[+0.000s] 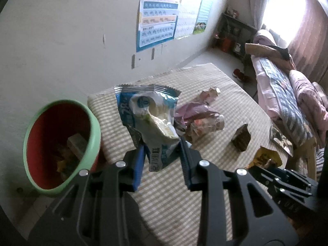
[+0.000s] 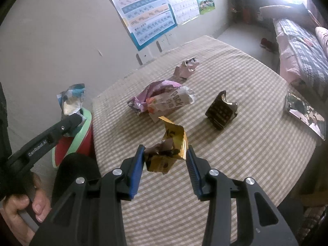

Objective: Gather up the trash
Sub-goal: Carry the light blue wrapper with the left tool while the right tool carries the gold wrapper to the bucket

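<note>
Currently, left gripper pinches blue wrapper above the desk's left edge, just right of the bin; right gripper pinches gold wrapper.

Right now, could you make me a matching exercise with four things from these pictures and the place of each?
Things:
1. blue wrapper
2. gold wrapper
3. brown wrapper
4. bin

Places:
A. beside the table, at its left edge
B. in the right gripper
C. alone on the cloth, right of the purple pile
D. in the left gripper

Pairs: 1-D, 2-B, 3-C, 4-A
</note>
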Demonstrator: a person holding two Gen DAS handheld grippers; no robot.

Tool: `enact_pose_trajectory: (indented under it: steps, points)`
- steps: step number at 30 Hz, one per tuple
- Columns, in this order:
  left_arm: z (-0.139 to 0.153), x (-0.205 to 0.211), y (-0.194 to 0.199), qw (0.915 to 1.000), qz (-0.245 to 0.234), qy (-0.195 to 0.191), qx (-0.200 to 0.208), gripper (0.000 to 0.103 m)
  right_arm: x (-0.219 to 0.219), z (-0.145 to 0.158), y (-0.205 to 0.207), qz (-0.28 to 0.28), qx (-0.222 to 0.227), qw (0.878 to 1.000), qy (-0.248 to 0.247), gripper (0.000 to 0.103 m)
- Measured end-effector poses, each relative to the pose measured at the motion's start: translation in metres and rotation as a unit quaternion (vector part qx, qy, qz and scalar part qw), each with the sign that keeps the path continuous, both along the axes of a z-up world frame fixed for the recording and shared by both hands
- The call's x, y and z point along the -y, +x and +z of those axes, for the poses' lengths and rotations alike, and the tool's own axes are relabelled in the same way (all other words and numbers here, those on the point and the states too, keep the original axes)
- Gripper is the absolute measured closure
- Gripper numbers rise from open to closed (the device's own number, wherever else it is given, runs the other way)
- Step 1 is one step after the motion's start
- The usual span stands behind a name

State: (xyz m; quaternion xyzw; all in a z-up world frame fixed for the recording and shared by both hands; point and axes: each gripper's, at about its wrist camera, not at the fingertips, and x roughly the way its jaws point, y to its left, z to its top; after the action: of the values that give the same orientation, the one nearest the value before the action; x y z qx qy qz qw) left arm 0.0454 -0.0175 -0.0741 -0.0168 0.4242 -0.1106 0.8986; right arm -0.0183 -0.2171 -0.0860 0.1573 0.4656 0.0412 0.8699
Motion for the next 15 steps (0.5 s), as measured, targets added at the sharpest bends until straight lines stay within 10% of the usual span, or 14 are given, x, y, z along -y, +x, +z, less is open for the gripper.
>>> enact_pose_trajectory:
  steps: [15]
  points:
    - [-0.006, -0.013, 0.002, 0.9998, 0.015, 0.001, -0.009, 0.072, -0.016, 0.003, 0.005, 0.021, 0.003, 1.0, 0.003, 0.062]
